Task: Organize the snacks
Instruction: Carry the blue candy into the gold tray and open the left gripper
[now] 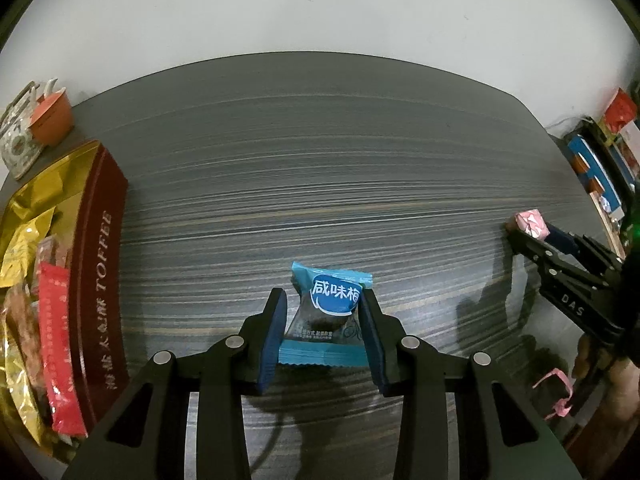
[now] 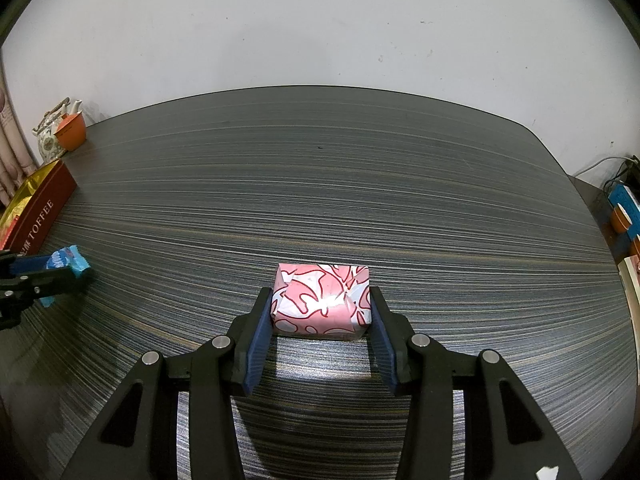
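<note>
Blue snack packet (image 1: pixel 328 316) clamped in left tongs (image 1: pixel 325 320), pink packet (image 2: pixel 320 300) in right tongs (image 2: pixel 320 320), streaked table (image 2: pixel 360 184), white wall (image 2: pixel 320 20).

Between the left gripper's (image 1: pixel 324 312) blue pads sits a turquoise snack packet (image 1: pixel 326 316) with white lettering. The right gripper's (image 2: pixel 320 316) pads flank a pink-and-white, red-outlined wrapped block (image 2: pixel 320 300). Left of both, a maroon toffee tin (image 1: pixel 100 272) has gold lining.
</note>
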{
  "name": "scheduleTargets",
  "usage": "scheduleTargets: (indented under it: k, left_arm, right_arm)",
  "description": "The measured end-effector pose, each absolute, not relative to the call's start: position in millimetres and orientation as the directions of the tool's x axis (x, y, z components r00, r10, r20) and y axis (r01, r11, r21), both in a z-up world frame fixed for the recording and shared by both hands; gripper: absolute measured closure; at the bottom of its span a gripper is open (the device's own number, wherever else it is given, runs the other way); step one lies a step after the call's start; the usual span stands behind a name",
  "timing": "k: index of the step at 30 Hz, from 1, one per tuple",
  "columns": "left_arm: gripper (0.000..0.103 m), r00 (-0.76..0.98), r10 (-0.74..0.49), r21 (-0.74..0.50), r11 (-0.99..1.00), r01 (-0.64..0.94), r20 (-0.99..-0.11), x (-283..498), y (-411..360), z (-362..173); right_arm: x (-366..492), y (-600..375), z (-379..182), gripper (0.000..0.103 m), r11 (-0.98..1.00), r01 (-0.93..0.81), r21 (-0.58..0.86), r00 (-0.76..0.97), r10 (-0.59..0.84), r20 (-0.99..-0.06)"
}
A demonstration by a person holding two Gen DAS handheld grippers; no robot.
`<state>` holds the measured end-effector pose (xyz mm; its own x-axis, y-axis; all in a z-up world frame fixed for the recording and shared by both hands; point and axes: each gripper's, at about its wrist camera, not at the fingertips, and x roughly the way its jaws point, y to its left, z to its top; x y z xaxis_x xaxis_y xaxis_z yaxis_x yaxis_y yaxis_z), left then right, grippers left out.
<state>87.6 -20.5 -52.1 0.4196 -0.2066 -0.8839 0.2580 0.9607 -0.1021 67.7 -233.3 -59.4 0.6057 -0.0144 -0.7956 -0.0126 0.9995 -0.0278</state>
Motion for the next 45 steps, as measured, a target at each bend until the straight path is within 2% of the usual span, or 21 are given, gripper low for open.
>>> scheduleTargets:
  k: [17,32,45]
  left_arm:
    - [0.065,0.483,-0.198,-0.105,0.971,0.213,-0.853,67,8,-7]
    - [0.065,0.554,-0.045,-0.002,0.997,0.078,-0.831,57,106,23]
    - [0.065,0.527,0.032,0.025,0.999,-0.02,-0.849,62,175,6]
  right_arm:
    - [68,-234,-59,0.06,1.0,-0.012,-0.028,0.605,-0.015,-0.796]
    - [68,-234,-60,0.06,1.0,-0.012,-0.029,0.605,-0.016,-0.796]
    - [68,-235,-60,0.06,0.999,-0.012,-0.034,0.605,-0.02,-0.796]
